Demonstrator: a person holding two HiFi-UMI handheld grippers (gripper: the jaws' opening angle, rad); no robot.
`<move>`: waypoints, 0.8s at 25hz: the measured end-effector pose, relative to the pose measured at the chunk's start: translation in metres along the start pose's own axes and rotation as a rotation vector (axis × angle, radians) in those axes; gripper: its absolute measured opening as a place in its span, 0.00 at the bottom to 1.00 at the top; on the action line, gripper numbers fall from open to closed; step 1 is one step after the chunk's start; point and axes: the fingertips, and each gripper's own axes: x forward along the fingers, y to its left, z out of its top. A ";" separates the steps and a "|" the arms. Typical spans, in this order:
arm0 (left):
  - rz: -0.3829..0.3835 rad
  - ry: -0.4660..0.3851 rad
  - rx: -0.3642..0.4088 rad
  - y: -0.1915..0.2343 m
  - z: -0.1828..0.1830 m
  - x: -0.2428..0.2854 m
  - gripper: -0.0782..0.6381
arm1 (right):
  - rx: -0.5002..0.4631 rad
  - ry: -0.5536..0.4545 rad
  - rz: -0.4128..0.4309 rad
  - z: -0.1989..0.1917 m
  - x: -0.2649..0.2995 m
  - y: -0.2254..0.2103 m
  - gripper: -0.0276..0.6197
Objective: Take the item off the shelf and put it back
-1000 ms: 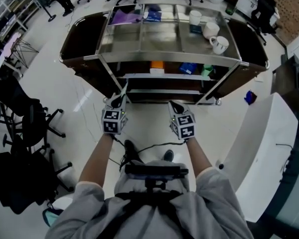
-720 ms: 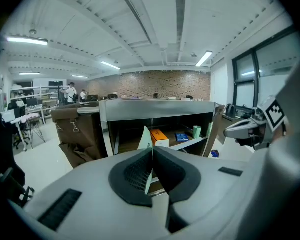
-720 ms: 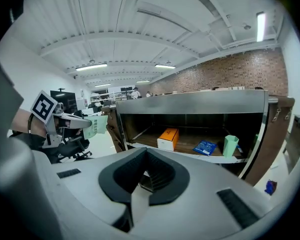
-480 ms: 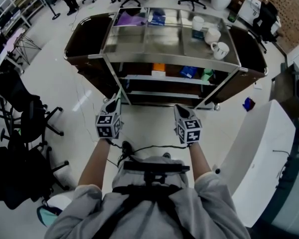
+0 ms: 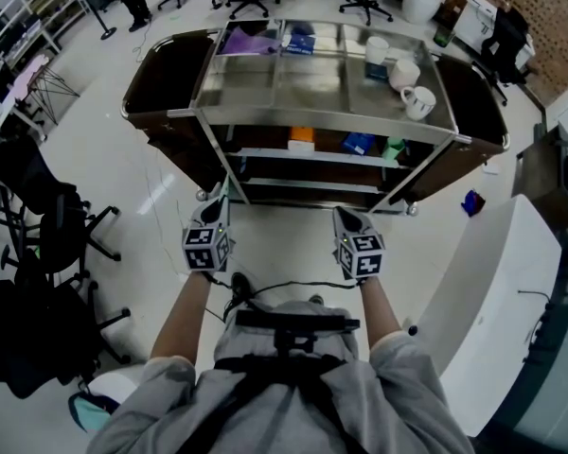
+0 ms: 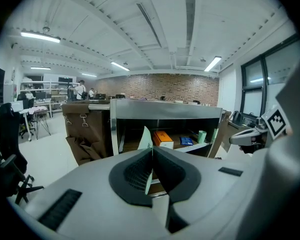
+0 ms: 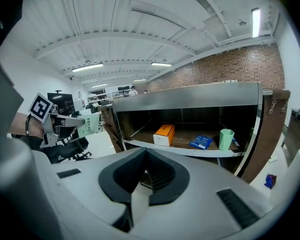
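A steel cart stands in front of me. On its middle shelf lie an orange box, a blue packet and a green cup. My left gripper is short of the cart's front left post. It is shut on a thin pale green card that stands up between its jaws. My right gripper hovers level with it before the shelf, jaws together and nothing in them.
The cart top carries white mugs, a purple item and a blue box. Brown bags hang at both ends of the cart. Office chairs stand to the left and a white table to the right.
Both grippers have drawn back a little from the cart toward the person, and the left one has rolled slightly. The card stays in the left jaws.
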 end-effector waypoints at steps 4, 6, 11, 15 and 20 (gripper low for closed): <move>0.000 0.021 0.020 -0.001 -0.003 0.005 0.12 | 0.004 0.012 -0.003 -0.004 0.003 -0.001 0.06; 0.002 0.029 0.032 0.000 -0.003 0.010 0.12 | 0.004 0.016 -0.001 -0.004 0.007 -0.001 0.06; 0.008 0.043 0.057 0.005 0.002 0.027 0.12 | 0.002 0.028 0.010 -0.004 0.019 0.003 0.06; 0.006 0.060 0.108 0.009 0.008 0.043 0.12 | -0.005 0.041 0.024 -0.002 0.032 0.012 0.06; 0.005 0.082 0.189 0.009 0.013 0.073 0.12 | -0.015 0.061 0.052 -0.003 0.054 0.023 0.06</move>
